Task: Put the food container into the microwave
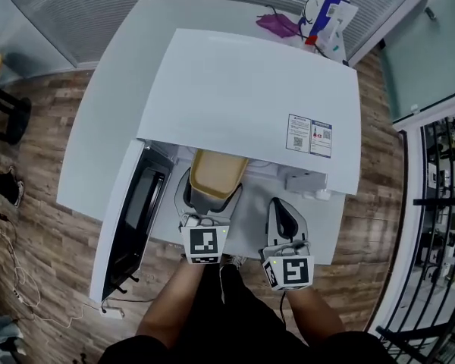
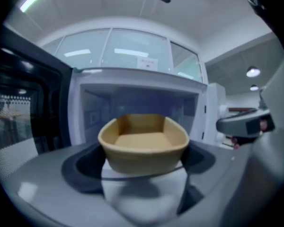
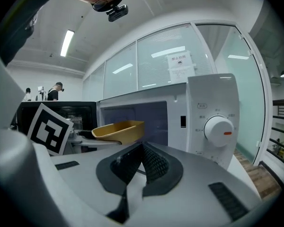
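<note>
The food container (image 1: 218, 174) is a tan, empty oval tub. My left gripper (image 1: 205, 197) is shut on its near end and holds it level just in front of the white microwave (image 1: 243, 97). The microwave door (image 1: 129, 218) is swung open to the left. In the left gripper view the container (image 2: 143, 143) sits between the jaws, with the open cavity (image 2: 142, 103) right behind it. My right gripper (image 1: 282, 217) hangs beside it to the right, shut and empty. In the right gripper view, the right gripper (image 3: 142, 162) points at the microwave's control knob (image 3: 218, 130).
The microwave stands on a white table (image 1: 98, 120). A purple item (image 1: 277, 25) and a white bag with blue print (image 1: 327, 14) lie at the table's far edge. Glass walls surround the table and a black railing (image 1: 440, 203) runs at the right.
</note>
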